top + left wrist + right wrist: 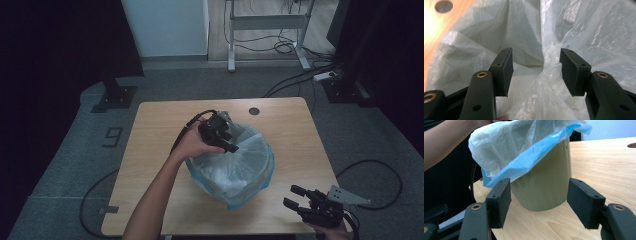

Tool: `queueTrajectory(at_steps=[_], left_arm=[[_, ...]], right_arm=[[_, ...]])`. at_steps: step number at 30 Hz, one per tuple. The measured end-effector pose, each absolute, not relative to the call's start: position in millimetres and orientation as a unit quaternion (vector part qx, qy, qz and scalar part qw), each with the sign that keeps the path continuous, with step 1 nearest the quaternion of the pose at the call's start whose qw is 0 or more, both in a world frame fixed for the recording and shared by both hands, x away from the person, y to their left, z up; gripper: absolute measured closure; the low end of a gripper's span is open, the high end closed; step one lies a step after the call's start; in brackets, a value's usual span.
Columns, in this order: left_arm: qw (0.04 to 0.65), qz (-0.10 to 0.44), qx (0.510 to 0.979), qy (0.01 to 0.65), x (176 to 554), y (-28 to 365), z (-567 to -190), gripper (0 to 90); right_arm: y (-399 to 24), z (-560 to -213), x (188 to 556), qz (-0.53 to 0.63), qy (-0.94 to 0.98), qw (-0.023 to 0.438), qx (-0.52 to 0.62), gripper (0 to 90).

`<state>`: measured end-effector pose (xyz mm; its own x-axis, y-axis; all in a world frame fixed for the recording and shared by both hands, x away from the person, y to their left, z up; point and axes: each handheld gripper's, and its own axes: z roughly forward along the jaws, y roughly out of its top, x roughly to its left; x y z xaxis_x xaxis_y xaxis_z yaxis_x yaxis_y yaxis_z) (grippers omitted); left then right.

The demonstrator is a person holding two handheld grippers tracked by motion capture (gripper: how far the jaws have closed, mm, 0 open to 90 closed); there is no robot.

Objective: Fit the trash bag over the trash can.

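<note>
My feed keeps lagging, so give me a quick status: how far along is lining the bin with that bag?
Done: the plastic bag is in the bin, its blue edge folded over the rim on the near side. In hand: the left tool is over the bin's mouth, jaws open around a gathered fold of bag, not clamped. Left: probably spreading that fold; I can't tell how the far rim sits. The right tool waits open at the table corner.

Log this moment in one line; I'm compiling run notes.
left gripper: open, over bag | right gripper: open, apart from bin
</note>
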<state>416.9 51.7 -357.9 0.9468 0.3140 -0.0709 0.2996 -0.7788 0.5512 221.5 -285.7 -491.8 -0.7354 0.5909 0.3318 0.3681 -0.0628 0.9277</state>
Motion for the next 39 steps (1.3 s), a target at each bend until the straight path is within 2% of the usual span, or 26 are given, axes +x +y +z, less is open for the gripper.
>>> queueTrajectory(at_steps=[9, 17, 21, 27, 39], left_arm=[[0.279, 0.017, 0.947, 0.160, 418, 50, -363, 44.2], [0.336, 0.029, 0.929, 0.152, 405, 71, -344, 42.8], [0.372, 0.034, 0.914, 0.157, 396, 84, -340, 37.0], [0.387, 0.050, 0.904, 0.173, 385, 99, -344, 33.0], [0.434, 0.092, 0.875, 0.194, 353, 140, -346, 32.8]], right_arm=[[-288, -492, 221, 0.637, 0.678, 0.089, 0.355, 35.2], [-288, -491, 220, 0.639, 0.676, 0.091, 0.355, 35.2], [-287, -490, 220, 0.638, 0.678, 0.092, 0.355, 35.1], [-285, -490, 221, 0.630, 0.679, 0.100, 0.362, 34.4], [-283, -496, 224, 0.597, 0.693, 0.126, 0.384, 31.6]])
